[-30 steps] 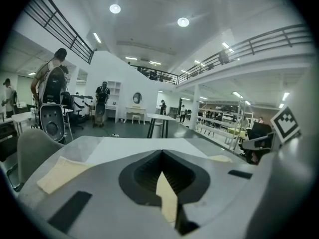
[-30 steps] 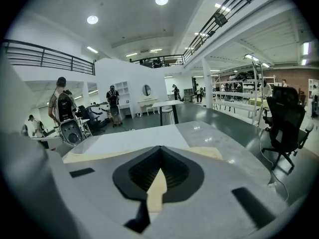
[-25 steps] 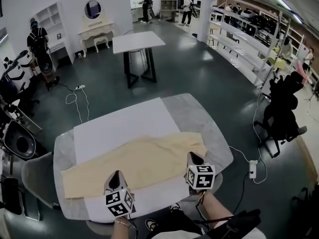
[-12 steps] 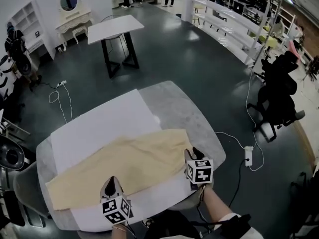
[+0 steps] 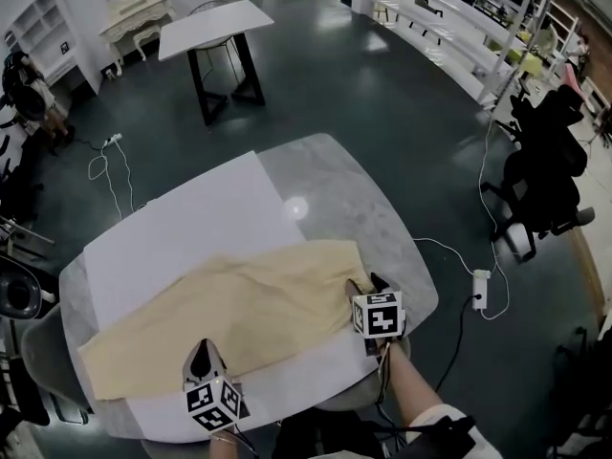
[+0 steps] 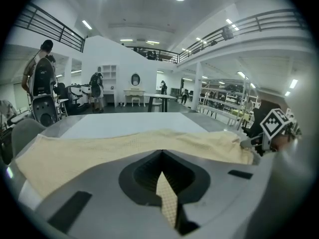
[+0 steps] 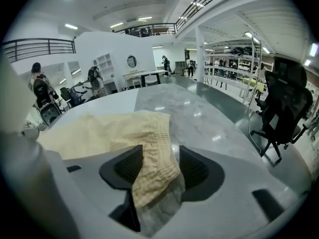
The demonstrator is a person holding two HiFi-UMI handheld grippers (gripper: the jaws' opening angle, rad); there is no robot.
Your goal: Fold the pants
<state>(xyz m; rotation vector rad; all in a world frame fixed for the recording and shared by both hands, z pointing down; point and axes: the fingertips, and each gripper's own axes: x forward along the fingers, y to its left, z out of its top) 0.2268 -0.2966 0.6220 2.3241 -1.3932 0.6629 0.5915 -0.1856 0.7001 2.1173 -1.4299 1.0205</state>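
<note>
In the head view the cream pants (image 5: 239, 309) lie stretched flat across the near half of the grey marble worktop (image 5: 335, 194). They run from the leg ends at 8 o'clock to the waist at 4 o'clock and rest mostly on a white sheet (image 5: 182, 228) that covers the left side. The left tool (image 5: 201, 350) sits at the near hem at 7 o'clock, and the right tool (image 5: 366, 283) at the waist corner at 4 o'clock. This view does not show how either pair of jaws stands.

The left gripper view does. Its jaws are clenched on a thin fold of the cream cloth, which rises as a narrow strip between them. The rest of the garment spreads away toward 12 o'clock. The right tool's marker cube shows at 3 o'clock, at the far end of the cloth.

The right gripper view shows that tool released. Its jaws have just been opening and now stand apart. The ribbed waistband (image 7: 154, 148) droops loosely through the gap between them, and neither pad presses on it. The bare marble stretches away toward 1 o'clock.

Only the head view shows the floor. A black office chair (image 5: 545, 175) stands at 3 o'clock, and a white power strip (image 5: 481, 290) lies between it and the worktop. A second table (image 5: 215, 27) stands at 11 o'clock.
</note>
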